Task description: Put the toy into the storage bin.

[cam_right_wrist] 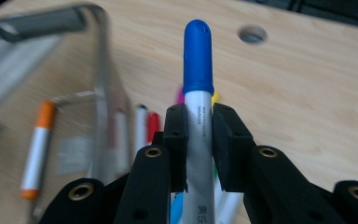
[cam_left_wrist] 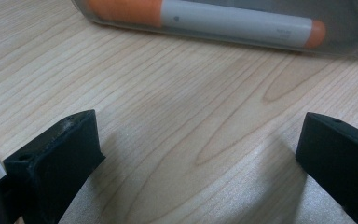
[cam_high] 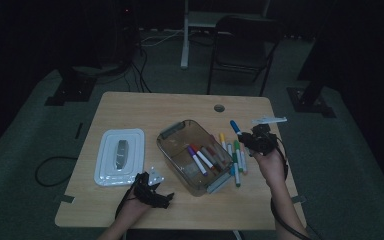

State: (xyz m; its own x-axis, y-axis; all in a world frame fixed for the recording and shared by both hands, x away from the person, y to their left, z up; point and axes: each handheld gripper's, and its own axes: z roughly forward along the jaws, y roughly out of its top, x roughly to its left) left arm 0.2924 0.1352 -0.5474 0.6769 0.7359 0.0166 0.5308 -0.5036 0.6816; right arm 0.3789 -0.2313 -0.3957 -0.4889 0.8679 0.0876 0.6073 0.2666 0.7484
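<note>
Jaws of the right tool (cam_right_wrist: pixel 199 140) are clamped on a blue marker (cam_right_wrist: pixel 198 60), which stands between the pads with its cap pointing away past the tips. In the high view, the right tool (cam_high: pixel 247 139) is above the right side of the bench (cam_high: pixel 130 107), with the blue marker (cam_high: pixel 235 126) sticking out toward the far edge. Just under and beside it lie loose markers (cam_high: pixel 237 162) on the wood, next to the clear tray (cam_high: pixel 180 131). More markers (cam_high: pixel 203 157) lie inside the tray, among them purple and red ones. The right gripper view shows an orange marker (cam_right_wrist: pixel 38 149) through the blurred tray wall, and a round hole (cam_right_wrist: pixel 252 33) in the bench farther off.

The left tool (cam_left_wrist: pixel 196 154) sits low over bare wood with its jaws wide apart and nothing between them. Ahead of it an orange marker (cam_left_wrist: pixel 205 18) lies behind the tray wall. In the high view the left tool (cam_high: pixel 161 198) is near the front edge, just left of the tray. A white lid (cam_high: pixel 105 165) lies flat to its left, well apart from the tray.
</note>
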